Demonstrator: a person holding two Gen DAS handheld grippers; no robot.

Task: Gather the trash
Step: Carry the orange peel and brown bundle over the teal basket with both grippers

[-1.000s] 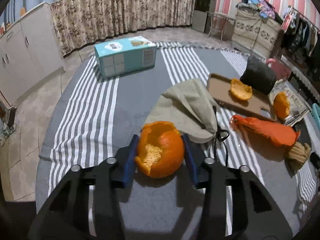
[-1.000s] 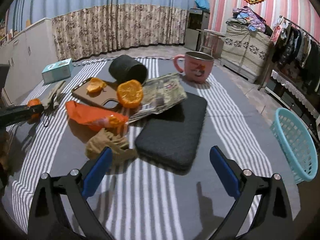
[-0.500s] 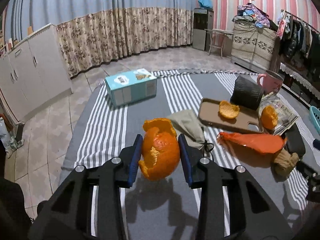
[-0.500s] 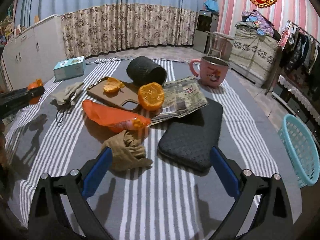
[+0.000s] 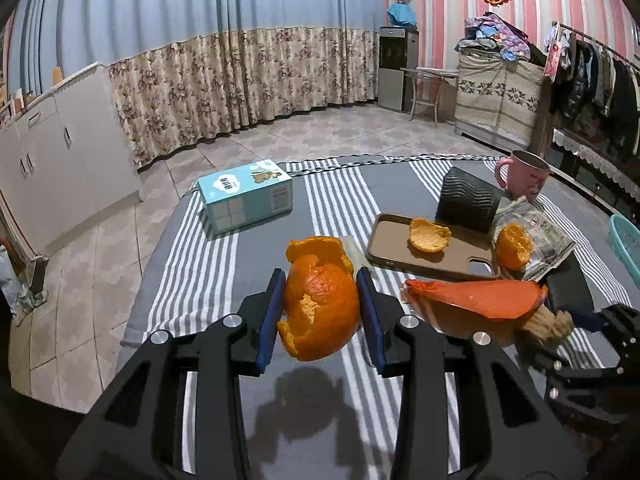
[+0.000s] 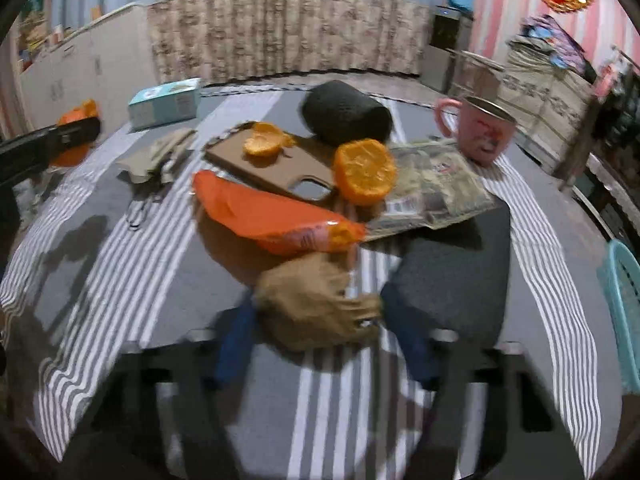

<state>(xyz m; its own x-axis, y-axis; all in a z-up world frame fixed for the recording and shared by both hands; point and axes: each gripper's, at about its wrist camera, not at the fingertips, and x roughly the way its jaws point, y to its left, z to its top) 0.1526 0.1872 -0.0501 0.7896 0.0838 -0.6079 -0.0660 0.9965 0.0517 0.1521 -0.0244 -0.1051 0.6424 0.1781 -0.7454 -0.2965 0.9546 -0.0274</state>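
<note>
My left gripper (image 5: 322,314) is shut on an orange peel (image 5: 320,312) and holds it above the striped cloth. My right gripper (image 6: 320,336) has its blue pads on both sides of a crumpled brown paper ball (image 6: 316,308); the view is blurred and I cannot tell if the pads touch it. An orange wrapper (image 6: 272,216) lies just behind the ball. Another peel (image 6: 266,142) lies on a brown phone case (image 6: 276,164), and an orange half (image 6: 364,170) leans by a printed paper (image 6: 436,188). A teal basket (image 6: 622,308) is at the right edge.
A black pad (image 6: 452,276), a black cylinder (image 6: 344,114), a pink mug (image 6: 482,128), a beige cloth pouch (image 6: 160,156) and a blue box (image 5: 246,196) lie on the table. Floor and white cabinets (image 5: 60,160) are to the left.
My left gripper lifted the orange peel off the cloth and holds it higher. My right gripper moved forward and narrowed around the brown paper ball.
</note>
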